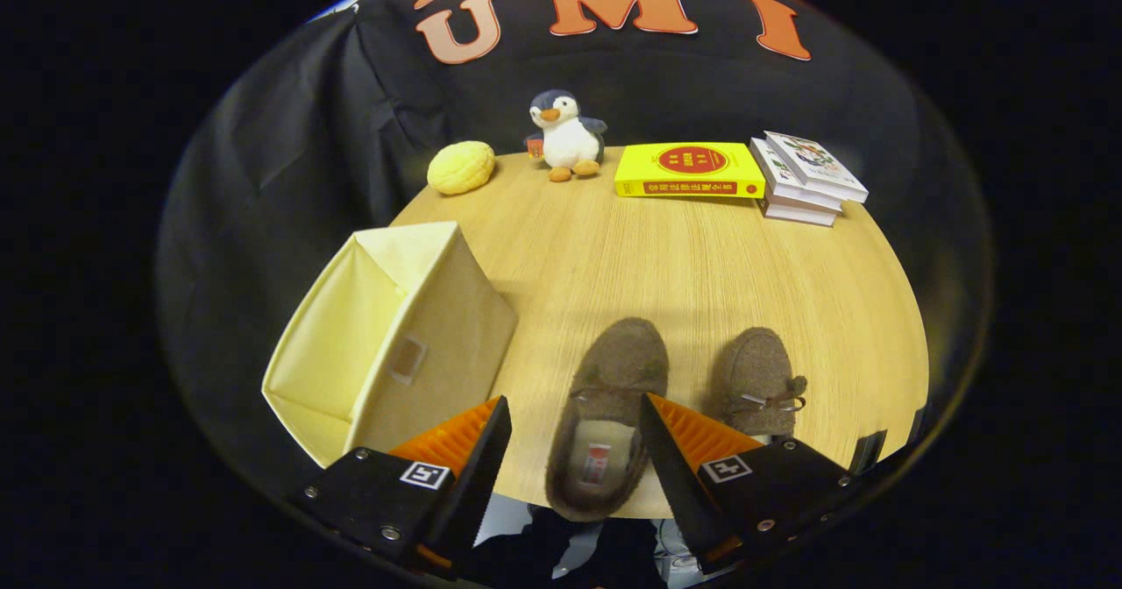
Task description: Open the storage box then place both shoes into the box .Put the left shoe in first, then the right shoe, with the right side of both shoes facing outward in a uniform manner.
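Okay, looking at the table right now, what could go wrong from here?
The tool is open around the left shoe, whose heel overhangs the table edge; a loose grip may drop it. The right shoe sits close and could get bumped. The storage box may slide when pushed.

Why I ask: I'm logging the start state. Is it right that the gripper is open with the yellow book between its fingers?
Not quite. The gripper view shows the gripper open, but a brown shoe lies between its fingers; the yellow book sits far beyond, by the penguin toy.
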The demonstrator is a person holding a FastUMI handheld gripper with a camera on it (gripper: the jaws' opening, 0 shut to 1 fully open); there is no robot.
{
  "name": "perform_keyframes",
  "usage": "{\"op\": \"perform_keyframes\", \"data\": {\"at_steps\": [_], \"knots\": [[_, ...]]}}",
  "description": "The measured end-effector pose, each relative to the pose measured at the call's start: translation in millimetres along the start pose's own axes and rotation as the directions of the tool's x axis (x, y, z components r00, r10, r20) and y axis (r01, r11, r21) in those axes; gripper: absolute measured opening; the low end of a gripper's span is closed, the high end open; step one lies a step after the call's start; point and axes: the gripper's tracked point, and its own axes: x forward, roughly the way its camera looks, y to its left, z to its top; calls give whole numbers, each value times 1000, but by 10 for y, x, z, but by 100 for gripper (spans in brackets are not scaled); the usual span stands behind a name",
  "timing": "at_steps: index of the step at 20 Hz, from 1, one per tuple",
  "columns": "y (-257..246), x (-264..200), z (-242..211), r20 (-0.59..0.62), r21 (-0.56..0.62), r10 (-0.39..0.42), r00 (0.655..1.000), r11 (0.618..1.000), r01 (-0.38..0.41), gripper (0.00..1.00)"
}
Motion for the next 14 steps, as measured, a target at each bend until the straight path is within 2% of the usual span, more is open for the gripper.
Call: {"op": "perform_keyframes", "data": {"at_steps": [4,7,14], "knots": [[-275,199,-300,-43,25,-32,999,999,33,82],[-479,419,-401,-67,1,-80,995,997,80,74],[-614,870,-432,-84,38,-110,990,993,114,35]]}}
